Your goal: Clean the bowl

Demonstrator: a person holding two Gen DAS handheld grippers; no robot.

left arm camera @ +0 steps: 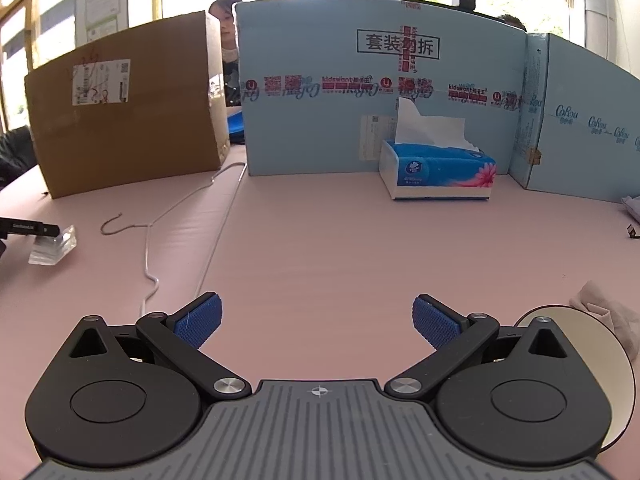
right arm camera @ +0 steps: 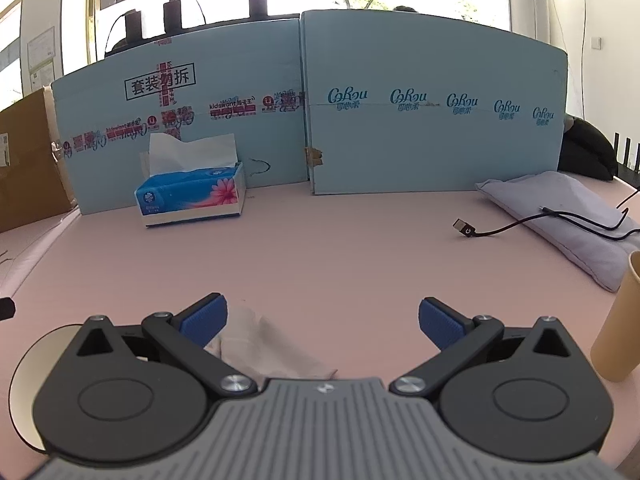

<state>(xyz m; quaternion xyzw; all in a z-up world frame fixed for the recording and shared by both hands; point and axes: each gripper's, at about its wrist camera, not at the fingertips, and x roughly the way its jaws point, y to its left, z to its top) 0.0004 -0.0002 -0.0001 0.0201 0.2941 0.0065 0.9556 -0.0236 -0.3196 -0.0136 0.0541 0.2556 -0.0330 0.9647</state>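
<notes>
On my far left a brown cardboard box (left arm camera: 128,112) stands on the pink worktop (left arm camera: 320,248), a white shipping label on its face, the print too small for me to read. A thin wire hanger (left arm camera: 176,216) lies on the worktop in front of it. My left hand-held gripper (left arm camera: 318,320) hovers over bare worktop with its blue-padded fingers (left arm camera: 200,320) spread wide apart and nothing between them.

Behind, a pale blue cardboard panel (left arm camera: 380,88) stands as a back wall. I read the boxed characters "套装勿拆" on it, with red tape printed "kidswant" running across. A blue tissue box (left arm camera: 438,170) with a pink flower stands just in front of that panel, a white tissue poking up; its logo is too small to make out.

The bowl (left arm camera: 624,368), cream inside, sits low at the right edge of the left wrist view, mostly hidden behind the gripper body. A crumpled pale cloth (right arm camera: 264,344) lies just beside it, touching the left finger of my right hand-held gripper (right arm camera: 323,320), whose jaws are also wide apart and empty.

Further right a second blue panel (right arm camera: 432,112) repeats the brand "CoRou". A black USB cable (right arm camera: 520,224) trails over a lilac cushion (right arm camera: 568,220), and a tan paper cup (right arm camera: 620,320) stands at the far right.
</notes>
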